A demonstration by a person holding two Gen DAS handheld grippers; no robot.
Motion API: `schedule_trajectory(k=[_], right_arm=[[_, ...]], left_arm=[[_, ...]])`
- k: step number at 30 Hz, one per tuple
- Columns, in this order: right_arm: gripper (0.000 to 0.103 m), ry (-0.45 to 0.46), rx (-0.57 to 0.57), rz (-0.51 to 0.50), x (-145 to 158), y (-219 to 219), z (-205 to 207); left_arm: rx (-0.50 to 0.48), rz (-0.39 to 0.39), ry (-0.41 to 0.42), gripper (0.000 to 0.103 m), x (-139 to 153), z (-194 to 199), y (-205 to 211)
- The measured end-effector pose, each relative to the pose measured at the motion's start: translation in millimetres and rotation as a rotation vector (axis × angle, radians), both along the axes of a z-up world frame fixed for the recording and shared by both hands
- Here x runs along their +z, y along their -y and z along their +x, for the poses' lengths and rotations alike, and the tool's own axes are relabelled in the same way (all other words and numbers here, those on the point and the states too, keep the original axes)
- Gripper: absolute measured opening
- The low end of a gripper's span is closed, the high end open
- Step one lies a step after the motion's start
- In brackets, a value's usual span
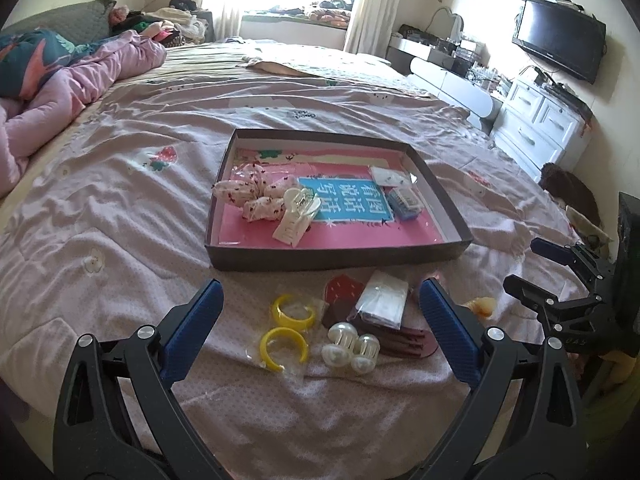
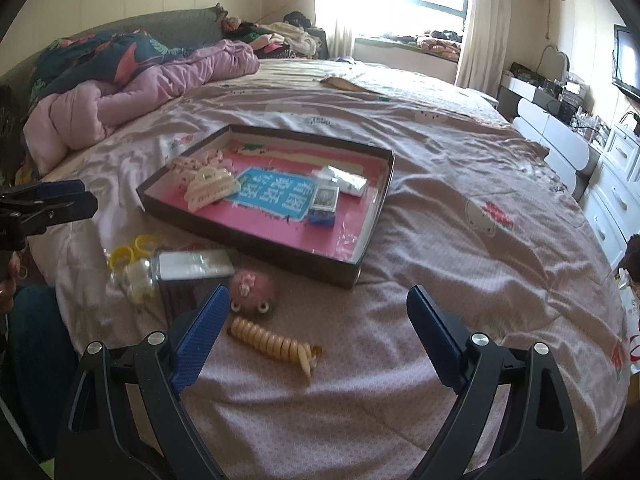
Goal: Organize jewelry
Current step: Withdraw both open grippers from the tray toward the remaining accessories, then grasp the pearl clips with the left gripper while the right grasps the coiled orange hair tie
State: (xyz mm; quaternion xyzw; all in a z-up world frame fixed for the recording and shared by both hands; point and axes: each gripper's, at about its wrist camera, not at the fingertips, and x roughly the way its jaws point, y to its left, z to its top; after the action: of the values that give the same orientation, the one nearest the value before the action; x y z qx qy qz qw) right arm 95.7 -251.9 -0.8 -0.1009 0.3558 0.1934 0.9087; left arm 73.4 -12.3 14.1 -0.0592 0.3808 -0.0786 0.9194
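A dark shallow tray [image 1: 332, 258] with a pink bottom lies on the bed and holds a floral scrunchie [image 1: 248, 196], a cream claw clip [image 1: 298, 214], a blue box [image 1: 406, 202] and a white packet [image 1: 386, 176]. In front of it, between the spread fingers of my open left gripper [image 1: 320, 296], lie two yellow rings [image 1: 286, 330], pearl clips [image 1: 352, 346], a strawberry piece [image 1: 342, 288] and a small clear bag [image 1: 382, 300]. My right gripper [image 2: 320, 300] is open and empty over a beige spiral hair tie [image 2: 276, 344], with a pink fuzzy clip [image 2: 252, 290] near its left finger.
The pink printed bedsheet [image 2: 460, 260] is wrinkled around the tray [image 2: 256, 248]. A pink quilt [image 1: 60, 92] is piled at the far left. White drawers [image 1: 540, 124] and a TV [image 1: 560, 38] stand beyond the bed's right edge. The right gripper [image 1: 524, 262] shows at the left view's right side.
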Motion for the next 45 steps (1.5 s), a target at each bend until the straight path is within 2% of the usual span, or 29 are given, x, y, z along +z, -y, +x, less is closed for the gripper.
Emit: schedule_trajectory(k=[16, 22, 26, 29, 32, 35, 45], right_arm=[[0.088, -0.055, 0.034, -0.027, -29, -4, -6], [0.088, -0.071, 0.037, -0.039, -37, -2, -3], [0.088, -0.094, 0.04, -0.032, -45, -1, 0], [0.088, -0.109, 0.045, -0.032, -50, -3, 3], [0.088, -0.13, 0.047, -0.023, -56, -5, 7], [0.088, -0.144, 0.062, -0.027, -63, -11, 10], [0.087, -0.145, 0.094, -0.024, -75, -19, 21]], left_arm=[[-0.096, 0.044, -0.092, 0.089, -40, -15, 25], [-0.127, 0.046, -0.115, 0.081, -52, -14, 34], [-0.132, 0.047, -0.109, 0.079, -54, -12, 35], [-0.147, 0.045, -0.105, 0.065, -56, -9, 36], [-0.155, 0.041, -0.119, 0.064, -61, -6, 37], [-0.169, 0.031, -0.13, 0.058, -63, -4, 38], [-0.187, 0.028, -0.164, 0.057, -74, 6, 43]])
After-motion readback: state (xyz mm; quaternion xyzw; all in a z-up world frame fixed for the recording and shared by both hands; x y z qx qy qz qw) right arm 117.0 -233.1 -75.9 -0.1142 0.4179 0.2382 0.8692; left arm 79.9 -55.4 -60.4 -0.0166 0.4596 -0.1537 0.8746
